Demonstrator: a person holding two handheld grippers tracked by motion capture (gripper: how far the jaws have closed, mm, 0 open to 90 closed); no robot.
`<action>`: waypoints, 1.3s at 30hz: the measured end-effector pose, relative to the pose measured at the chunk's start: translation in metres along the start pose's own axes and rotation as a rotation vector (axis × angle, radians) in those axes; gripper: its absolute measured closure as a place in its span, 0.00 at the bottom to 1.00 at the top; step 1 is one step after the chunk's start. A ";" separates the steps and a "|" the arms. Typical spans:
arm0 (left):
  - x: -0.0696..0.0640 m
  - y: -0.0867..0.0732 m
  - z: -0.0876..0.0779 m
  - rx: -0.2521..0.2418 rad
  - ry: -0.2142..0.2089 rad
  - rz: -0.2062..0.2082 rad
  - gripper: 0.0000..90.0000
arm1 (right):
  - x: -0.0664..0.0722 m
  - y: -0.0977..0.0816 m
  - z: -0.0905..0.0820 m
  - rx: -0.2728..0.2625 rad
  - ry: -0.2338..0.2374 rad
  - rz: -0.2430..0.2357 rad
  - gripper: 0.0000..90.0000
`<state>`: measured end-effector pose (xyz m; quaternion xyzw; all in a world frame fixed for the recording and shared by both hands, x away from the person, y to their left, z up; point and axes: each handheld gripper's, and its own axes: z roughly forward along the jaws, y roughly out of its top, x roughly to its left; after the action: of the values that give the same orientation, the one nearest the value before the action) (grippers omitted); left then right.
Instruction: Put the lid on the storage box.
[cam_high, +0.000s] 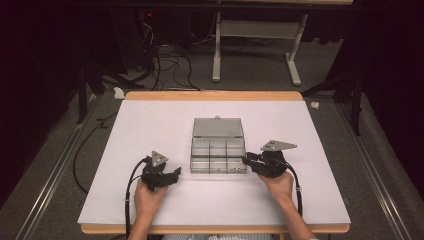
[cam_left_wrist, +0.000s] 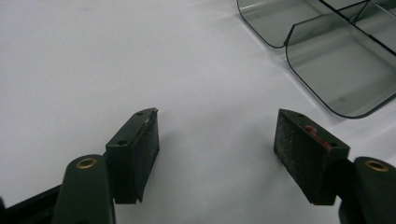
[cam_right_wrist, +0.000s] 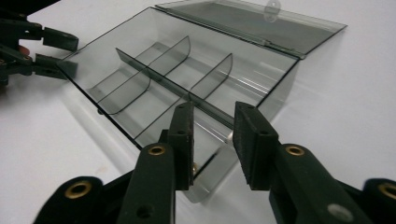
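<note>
At mid-surface (cam_high: 150, 125), a clear plastic organizer box (cam_high: 218, 156) lies lid-open between two tools.

Left tool (cam_high: 174, 173) gapes wide and empty just beside the box's near corner; right tool (cam_high: 247, 159) is partly spread, empty, straddling the near right corner wall. It looks light, stiff and slippery, likely to skid; pinching a thin side wall seems safest.
</note>
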<state>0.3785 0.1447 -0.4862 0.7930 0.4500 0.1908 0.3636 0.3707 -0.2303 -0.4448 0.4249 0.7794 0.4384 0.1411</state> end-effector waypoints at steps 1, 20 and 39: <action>0.000 0.000 0.000 0.000 -0.001 0.000 0.35 | -0.001 -0.001 -0.001 -0.001 -0.007 0.003 0.74; 0.002 0.005 0.002 0.031 -0.044 0.010 0.25 | -0.022 -0.010 0.001 -0.018 -0.107 0.065 0.50; 0.020 0.037 0.005 -0.010 -0.118 -0.057 0.24 | -0.044 -0.013 0.002 -0.038 -0.116 0.168 0.46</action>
<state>0.4133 0.1471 -0.4618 0.7878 0.4492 0.1357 0.3988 0.3909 -0.2671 -0.4630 0.5107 0.7228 0.4382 0.1568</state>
